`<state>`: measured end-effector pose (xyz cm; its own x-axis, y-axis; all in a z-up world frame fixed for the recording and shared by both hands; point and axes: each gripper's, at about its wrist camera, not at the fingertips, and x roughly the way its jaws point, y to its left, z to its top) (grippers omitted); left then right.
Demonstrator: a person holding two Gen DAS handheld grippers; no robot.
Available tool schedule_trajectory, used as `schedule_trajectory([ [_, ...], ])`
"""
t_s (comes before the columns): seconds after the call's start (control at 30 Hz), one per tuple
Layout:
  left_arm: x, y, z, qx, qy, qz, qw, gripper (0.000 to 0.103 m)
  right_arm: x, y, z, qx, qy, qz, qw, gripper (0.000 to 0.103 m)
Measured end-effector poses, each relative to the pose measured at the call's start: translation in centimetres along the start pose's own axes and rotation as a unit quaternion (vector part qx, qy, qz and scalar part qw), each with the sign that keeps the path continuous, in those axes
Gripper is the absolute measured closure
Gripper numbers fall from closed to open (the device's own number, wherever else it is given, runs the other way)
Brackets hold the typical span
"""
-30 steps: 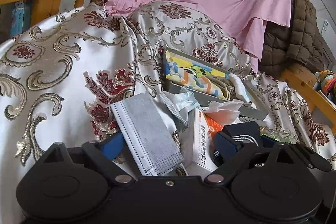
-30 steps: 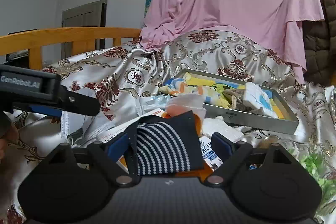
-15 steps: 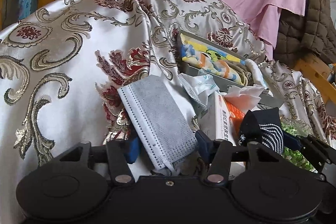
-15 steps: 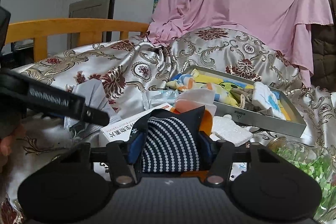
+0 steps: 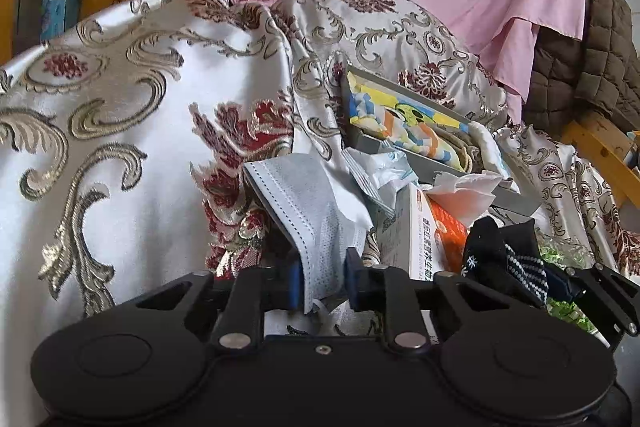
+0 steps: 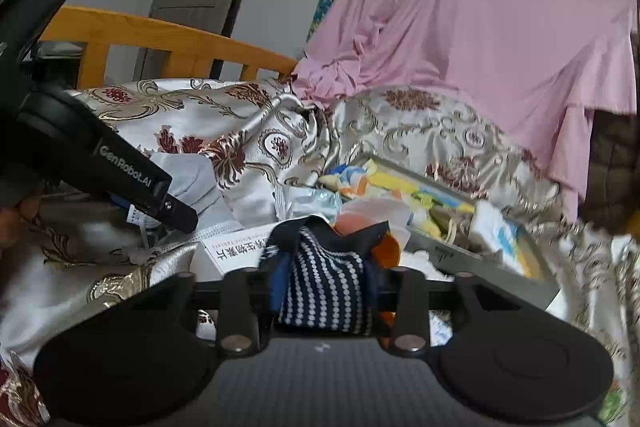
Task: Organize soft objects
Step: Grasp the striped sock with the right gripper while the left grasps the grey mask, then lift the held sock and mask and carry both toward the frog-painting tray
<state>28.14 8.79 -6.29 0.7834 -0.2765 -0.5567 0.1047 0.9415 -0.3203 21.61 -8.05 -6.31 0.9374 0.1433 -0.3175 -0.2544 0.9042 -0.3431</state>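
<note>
On the brocade bedspread (image 5: 132, 131), far left: left hand-held gripper (image 5: 320, 283), jaws closing, blue pads pinching lower edge of grey face mask (image 5: 304, 203). Just right of mask: white-and-orange medicine box (image 5: 416, 247), crumpled tissue (image 5: 464, 187) on top. Behind these: grey tray (image 5: 516, 203) holding colourful folded cloths. Right: right hand-held gripper (image 6: 324, 287), jaws closing, pads pressed on navy dotted sock (image 6: 324, 291). Behind, pink sheet (image 6: 480, 27) draped.

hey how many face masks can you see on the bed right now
1: the grey face mask lies on the patterned bedspread left of the white medicine box, the left gripper closing on its lower edge. Clutter may hide others.
</note>
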Motion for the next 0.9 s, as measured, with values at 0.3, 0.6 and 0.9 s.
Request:
schedule_trajectory([
  [0.3,-0.1,0.1,0.0,-0.002,-0.004,0.006,1.0000,0.086,-0.5,2.4,-0.5,-0.082,-0.011,-0.020,0.996,0.078],
  [0.6,-0.1,0.0,0.0,0.001,-0.006,0.004,1.0000,0.086,-0.2,3.2,-0.7,-0.113,-0.001,-0.051,0.992,0.072],
  [0.9,-0.8,-0.9,-0.1,0.021,-0.029,-0.017,0.9992,0.088,-0.9,3.6,-0.9,-0.144,-0.004,-0.074,0.987,0.079],
])
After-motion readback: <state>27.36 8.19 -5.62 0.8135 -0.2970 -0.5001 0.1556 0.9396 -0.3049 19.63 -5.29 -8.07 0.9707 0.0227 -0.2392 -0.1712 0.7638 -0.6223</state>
